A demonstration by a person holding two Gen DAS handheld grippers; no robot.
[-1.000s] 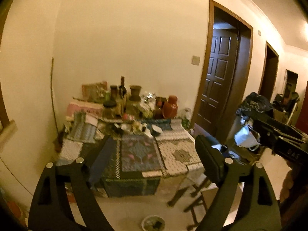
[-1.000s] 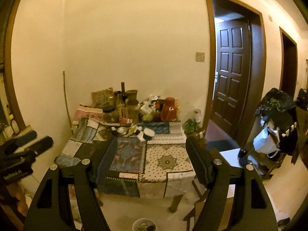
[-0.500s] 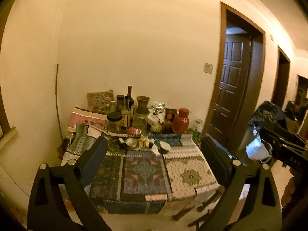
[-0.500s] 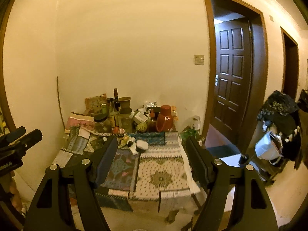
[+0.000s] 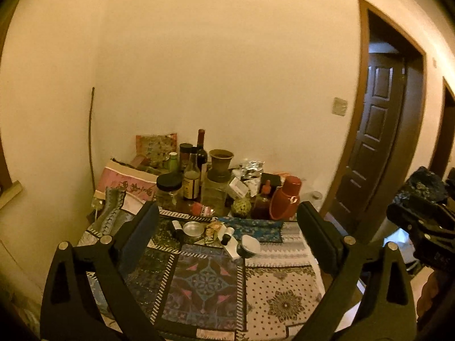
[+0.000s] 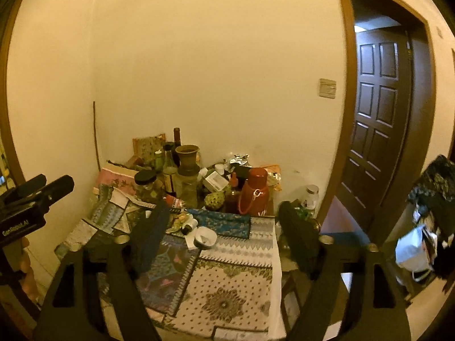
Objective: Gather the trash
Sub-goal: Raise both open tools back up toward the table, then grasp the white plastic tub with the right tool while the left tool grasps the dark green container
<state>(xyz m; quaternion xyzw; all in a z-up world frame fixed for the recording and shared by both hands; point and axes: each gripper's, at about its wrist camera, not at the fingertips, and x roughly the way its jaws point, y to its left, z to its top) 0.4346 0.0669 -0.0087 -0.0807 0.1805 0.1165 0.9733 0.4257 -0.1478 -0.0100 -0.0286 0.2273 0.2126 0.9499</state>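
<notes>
Both grippers face the cluttered worktop (image 5: 284, 298) with nothing between their fingers: the left gripper (image 5: 227, 227) is spread wide, its jaws having just been opening, and the right gripper (image 6: 224, 224) has likewise just been opening and stands spread and empty. The likely trash, a small heap of wrappers and scraps (image 5: 213, 231) beside a white tube (image 5: 231, 248) and a round tin (image 5: 193, 228), lies mid-worktop, just in front of the bottles. The main risk, as I judge it, is crowding: a reach into that heap could knock the tall dark bottle (image 5: 201, 150), the glass jar (image 5: 167, 190) or the red flask (image 5: 285, 199) standing close behind it, and the patchwork cloth (image 6: 227, 298) could snag and drag things along. Choosing what counts as trash is also uncertain in this dim, yellow light. The worktop stands in a corner of cream walls, with a dark panelled door (image 6: 378, 108) open to the right.
</notes>
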